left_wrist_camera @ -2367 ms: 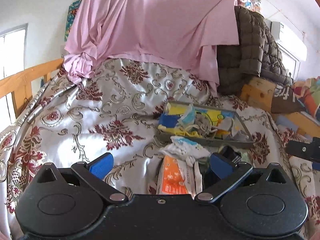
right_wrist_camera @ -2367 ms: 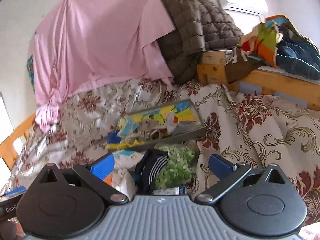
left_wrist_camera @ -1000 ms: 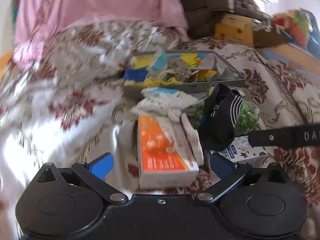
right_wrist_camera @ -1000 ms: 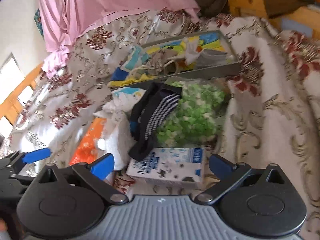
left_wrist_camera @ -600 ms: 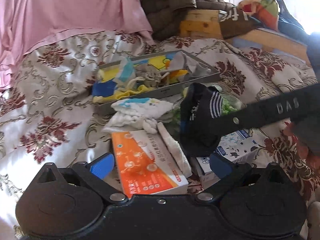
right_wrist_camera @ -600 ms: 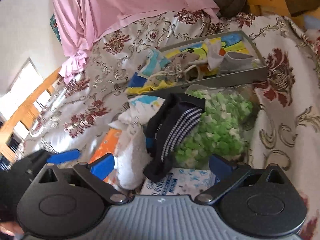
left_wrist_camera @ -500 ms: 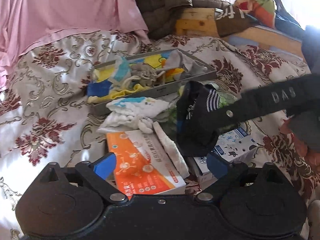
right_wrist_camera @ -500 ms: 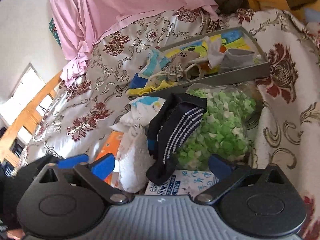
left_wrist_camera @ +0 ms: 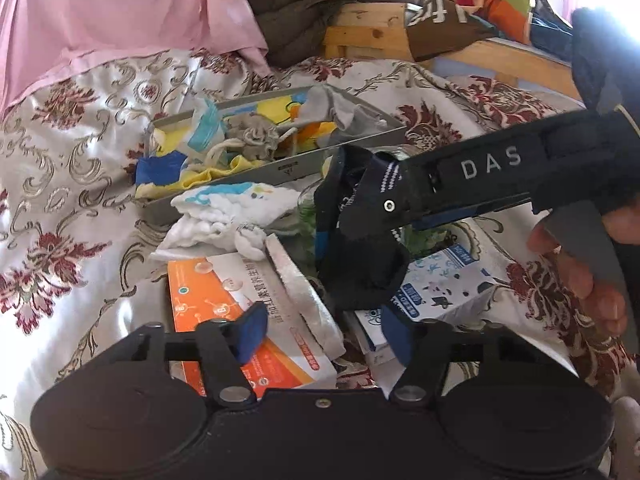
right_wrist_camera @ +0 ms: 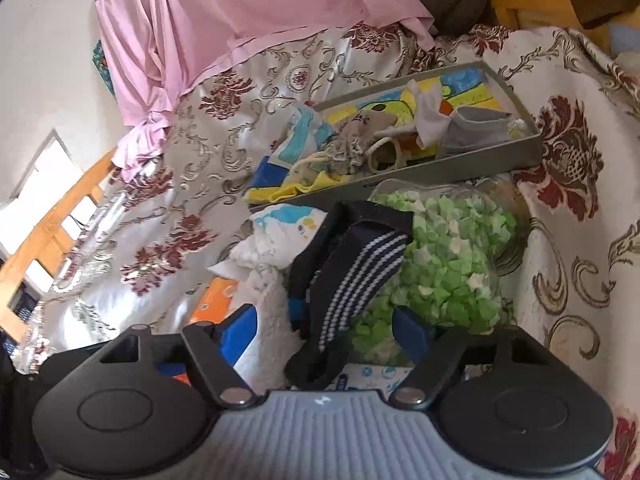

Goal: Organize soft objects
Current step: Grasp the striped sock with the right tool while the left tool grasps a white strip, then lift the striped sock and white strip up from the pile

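The left gripper (left_wrist_camera: 320, 334) fills the lower part of its own view, pointing down and away; its blue fingers (left_wrist_camera: 250, 332) stand partly apart and have just been closing, pressing on nothing. The right gripper (right_wrist_camera: 326, 330) sits likewise low in its view, wider apart, its jaws also just closing, not yet pressing anything. In the left view the right gripper reaches in from the right edge, held by a hand (left_wrist_camera: 580, 264) at centre right.

right hand-held gripper (right_wrist_camera: 324, 330), jaws just closing, straddles a striped dark sock (right_wrist_camera: 352, 276) beside green foam bag (right_wrist_camera: 452, 248).
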Motion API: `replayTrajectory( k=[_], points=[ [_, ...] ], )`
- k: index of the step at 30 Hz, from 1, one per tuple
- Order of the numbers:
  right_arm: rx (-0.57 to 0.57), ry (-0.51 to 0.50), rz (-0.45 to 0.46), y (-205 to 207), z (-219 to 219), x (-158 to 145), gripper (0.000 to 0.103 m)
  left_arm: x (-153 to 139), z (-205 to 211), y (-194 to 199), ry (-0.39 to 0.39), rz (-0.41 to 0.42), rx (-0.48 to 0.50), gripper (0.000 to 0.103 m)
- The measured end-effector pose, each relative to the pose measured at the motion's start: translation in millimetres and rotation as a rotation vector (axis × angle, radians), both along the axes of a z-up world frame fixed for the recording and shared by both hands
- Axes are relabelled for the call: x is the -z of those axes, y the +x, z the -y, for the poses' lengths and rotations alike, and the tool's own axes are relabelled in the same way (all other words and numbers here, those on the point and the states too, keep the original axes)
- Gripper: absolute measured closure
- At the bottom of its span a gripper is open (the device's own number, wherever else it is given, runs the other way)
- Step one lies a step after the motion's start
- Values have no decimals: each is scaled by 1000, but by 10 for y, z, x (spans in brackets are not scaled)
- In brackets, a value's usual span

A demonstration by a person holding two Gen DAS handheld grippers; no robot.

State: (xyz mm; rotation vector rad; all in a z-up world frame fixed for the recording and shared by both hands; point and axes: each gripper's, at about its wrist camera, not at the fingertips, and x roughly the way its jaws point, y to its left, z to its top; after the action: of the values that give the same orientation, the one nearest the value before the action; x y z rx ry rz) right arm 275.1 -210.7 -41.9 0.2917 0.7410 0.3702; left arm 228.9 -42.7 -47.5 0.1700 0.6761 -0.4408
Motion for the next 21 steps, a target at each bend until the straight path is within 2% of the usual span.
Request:
replayTrajectory(
  k=[6,11,13,17,19,21],
  points=[
    [0,1,-26,-21,-14,-7,30,-11,-68,84,-56,-20,-43,63],
    [4,-17,-72,24,-47,65,33,-4,-57,99,-60,-31,-43,75],
    [24,-12,-93,38,-23,90,40,3,-43,101,-57,-31,-44,80],
    [48,28,-135,42,38,106,50,-8,-55,107,-78,-42,-61,82],
    [56,10,-144,19,28,102,61,-14,-72,110,-93,-50,-67,82],
    [55,5,-138,-18,15,78,65,-24,-80,102,-106,-53,-71,85]
  ],
)
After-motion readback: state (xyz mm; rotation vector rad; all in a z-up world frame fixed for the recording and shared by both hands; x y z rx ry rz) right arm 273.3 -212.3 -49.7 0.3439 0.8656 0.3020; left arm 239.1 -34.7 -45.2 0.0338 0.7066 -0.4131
